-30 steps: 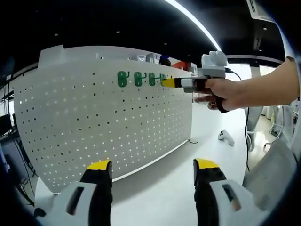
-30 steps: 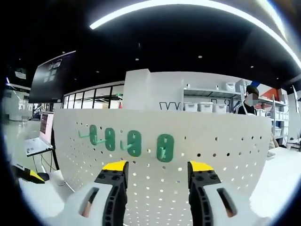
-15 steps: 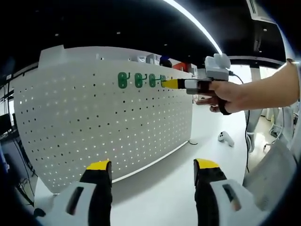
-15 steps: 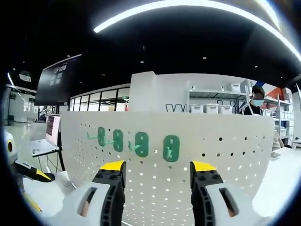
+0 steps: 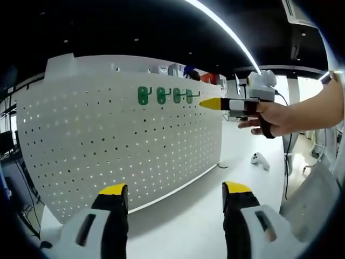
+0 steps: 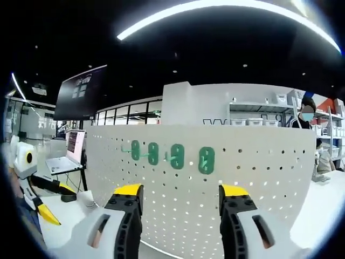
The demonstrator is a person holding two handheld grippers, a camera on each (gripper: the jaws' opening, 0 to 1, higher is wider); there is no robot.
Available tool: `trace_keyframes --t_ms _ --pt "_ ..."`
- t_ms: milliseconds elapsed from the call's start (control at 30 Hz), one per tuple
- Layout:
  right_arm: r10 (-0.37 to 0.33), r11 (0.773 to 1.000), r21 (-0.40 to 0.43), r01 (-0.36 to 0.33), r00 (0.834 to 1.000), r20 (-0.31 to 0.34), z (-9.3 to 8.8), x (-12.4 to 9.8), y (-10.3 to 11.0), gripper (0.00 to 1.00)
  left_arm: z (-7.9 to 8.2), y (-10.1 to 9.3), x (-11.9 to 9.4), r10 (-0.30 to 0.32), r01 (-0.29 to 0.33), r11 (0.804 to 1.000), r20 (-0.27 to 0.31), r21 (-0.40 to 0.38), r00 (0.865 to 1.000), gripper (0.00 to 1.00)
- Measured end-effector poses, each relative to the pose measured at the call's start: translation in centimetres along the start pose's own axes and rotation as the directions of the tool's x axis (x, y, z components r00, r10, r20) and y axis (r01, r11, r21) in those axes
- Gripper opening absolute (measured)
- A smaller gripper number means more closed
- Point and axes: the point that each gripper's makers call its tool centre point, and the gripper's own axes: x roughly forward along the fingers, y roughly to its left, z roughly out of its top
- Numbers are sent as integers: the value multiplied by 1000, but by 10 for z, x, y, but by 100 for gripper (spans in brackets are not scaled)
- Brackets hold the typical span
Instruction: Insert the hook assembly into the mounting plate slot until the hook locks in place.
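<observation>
Four green hooks [image 6: 206, 160] hang on one white pegboard [image 6: 259, 178].

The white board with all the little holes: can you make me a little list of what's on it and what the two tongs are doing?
board: white perforated pegboard, standing upright on a white table
hooks: four green plastic hooks in a row near the board's top edge
left tongs: open, holding nothing, low in front of the board
right tongs: open, holding nothing, pointing at the hooks, apart from them
hand: a person's hand holds the right tongs
</observation>
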Motion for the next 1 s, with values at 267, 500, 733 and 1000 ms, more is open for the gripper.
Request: trace_keyframes --t_ms 267,500,733,1000 --pt "20 1000 20 -20 1000 -13 -9 -16 11 56 3 2 -5 3 -3 1000 15 3 1000 75" --pt "25 999 36 -24 1000 -16 -15 -30 15 56 2 3 -10 5 -6 1000 18 9 1000 77" --pt "37 998 44 -36 999 -28 -25 -49 21 57 4 4 -17 14 -14 1000 25 12 1000 79" --pt "35 998 62 -32 999 -35 -34 -76 21 58 4 9 -27 35 -35 999 37 7 999 80"
